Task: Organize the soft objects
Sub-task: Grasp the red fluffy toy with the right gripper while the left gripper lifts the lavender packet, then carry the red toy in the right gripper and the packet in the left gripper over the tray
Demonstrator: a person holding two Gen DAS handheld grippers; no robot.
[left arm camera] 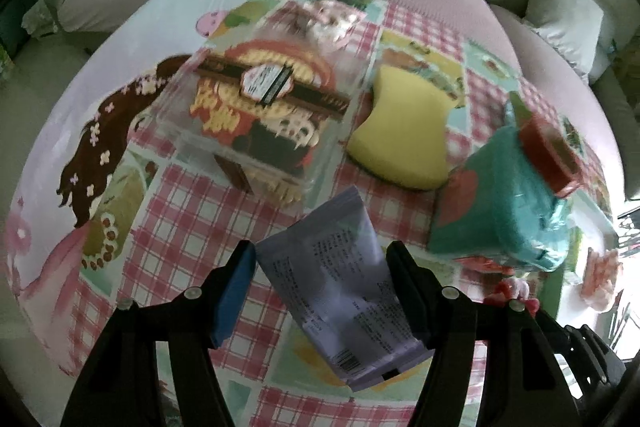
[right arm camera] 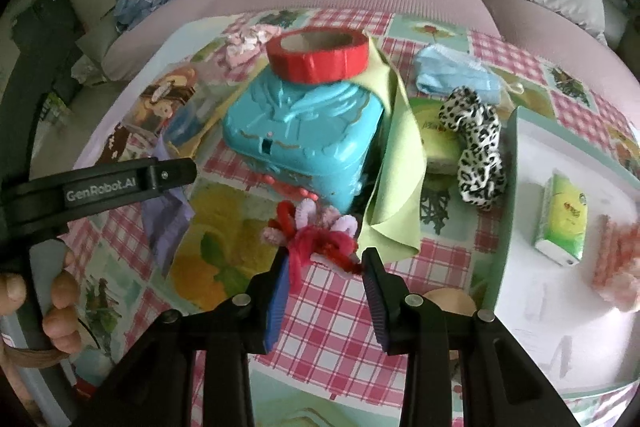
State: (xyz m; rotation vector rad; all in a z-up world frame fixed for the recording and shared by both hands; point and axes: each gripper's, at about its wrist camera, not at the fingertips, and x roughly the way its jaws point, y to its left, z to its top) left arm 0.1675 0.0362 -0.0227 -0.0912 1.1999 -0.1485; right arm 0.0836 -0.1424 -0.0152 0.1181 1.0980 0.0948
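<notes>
L claw [left arm camera: 322,291] wide, low over desk [left arm camera: 192,219], straddling purple pouch [left arm camera: 340,291], not gripping. R claw [right arm camera: 324,291] wide too, tips flanking red-pink pipe-cleaner bunch [right arm camera: 316,235] in front of blue box [right arm camera: 304,135].

The tablecloth [right arm camera: 332,319] is a patchwork of pink-and-white check with pale green, yellow and mint picture squares. The box [right arm camera: 300,139] is bright turquoise, and the tape roll [right arm camera: 318,61] on it is red. The cloth [right arm camera: 396,163] is light green. The scrunchie [right arm camera: 478,147] is white with black leopard spots. The pipe-cleaner bundle [right arm camera: 316,237] mixes red, pink and white. The sponge [left arm camera: 404,135] is yellow. The packet [left arm camera: 340,287] is pale lilac with dark print. The tissue pack [right arm camera: 562,213] is lime green and white. The tray [right arm camera: 560,307] is white with a mint edge. The face mask [right arm camera: 456,75] is light blue.
</notes>
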